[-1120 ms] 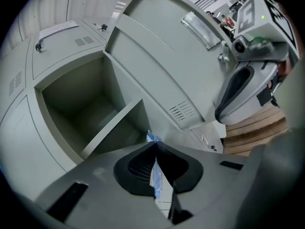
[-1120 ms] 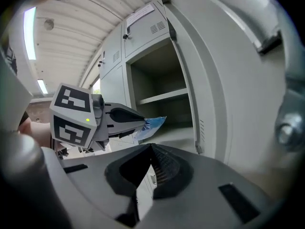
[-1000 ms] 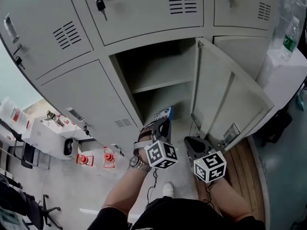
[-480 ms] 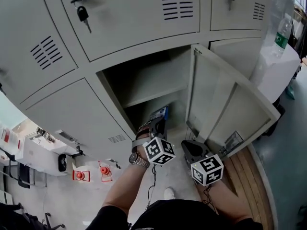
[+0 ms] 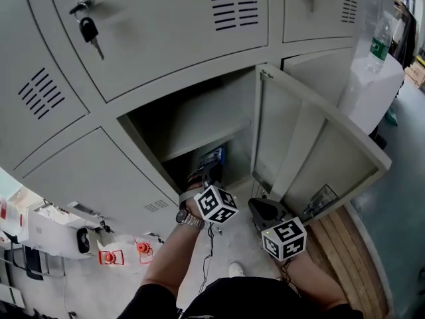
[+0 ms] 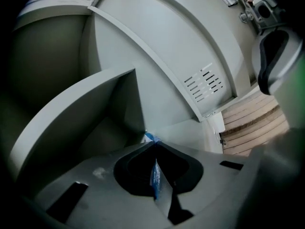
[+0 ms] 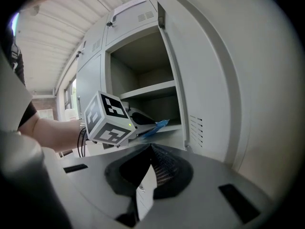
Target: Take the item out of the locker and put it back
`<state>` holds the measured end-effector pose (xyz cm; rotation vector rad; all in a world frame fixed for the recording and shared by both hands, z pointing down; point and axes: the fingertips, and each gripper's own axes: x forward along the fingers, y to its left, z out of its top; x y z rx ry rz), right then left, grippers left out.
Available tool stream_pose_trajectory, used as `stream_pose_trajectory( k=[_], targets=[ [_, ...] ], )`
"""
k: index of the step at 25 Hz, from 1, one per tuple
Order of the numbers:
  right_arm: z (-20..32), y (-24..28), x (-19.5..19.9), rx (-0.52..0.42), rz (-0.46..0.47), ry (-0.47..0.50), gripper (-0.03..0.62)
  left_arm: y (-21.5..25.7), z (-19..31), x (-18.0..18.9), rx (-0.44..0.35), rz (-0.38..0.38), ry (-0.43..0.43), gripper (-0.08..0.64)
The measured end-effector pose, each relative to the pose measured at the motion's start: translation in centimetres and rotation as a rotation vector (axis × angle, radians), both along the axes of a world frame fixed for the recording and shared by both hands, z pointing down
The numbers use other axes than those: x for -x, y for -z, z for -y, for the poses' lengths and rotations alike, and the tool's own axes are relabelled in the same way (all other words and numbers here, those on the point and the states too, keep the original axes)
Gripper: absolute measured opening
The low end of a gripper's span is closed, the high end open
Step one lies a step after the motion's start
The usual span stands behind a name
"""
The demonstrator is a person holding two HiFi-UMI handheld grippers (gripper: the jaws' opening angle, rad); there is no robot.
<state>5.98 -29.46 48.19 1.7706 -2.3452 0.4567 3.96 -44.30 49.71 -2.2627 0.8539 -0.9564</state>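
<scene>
The left gripper [image 5: 211,171], pinched tight on the thin blue packet [image 5: 214,155], points it toward twelve o'clock into the locker [image 5: 199,115], far nearer than the closed, empty right gripper [image 5: 260,208] at four o'clock.

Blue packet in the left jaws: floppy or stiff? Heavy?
Likely thin and light: the blue packet shows edge-on as a sliver in the left gripper. It juts past the jaws without drooping, so probably fairly stiff.

Clear plastic bottle [image 5: 379,45] with green label, upright on white cabinet [image 5: 372,88], far right. Wooden slats [image 5: 348,244] at lower right. Black-headed key [image 5: 89,30] hanging, upper left. Small red-orange object [image 5: 141,248] on pale floor [image 5: 86,288].
</scene>
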Motion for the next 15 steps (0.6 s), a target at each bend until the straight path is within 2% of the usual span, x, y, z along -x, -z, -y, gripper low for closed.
stream_pose_trajectory(
  k=[15],
  targets=[
    [0.9,-0.7,-0.3,0.01,0.021,-0.026,0.052,-2.8,1.7,-0.2,0.049,0.008,0.012,0.025]
  ],
)
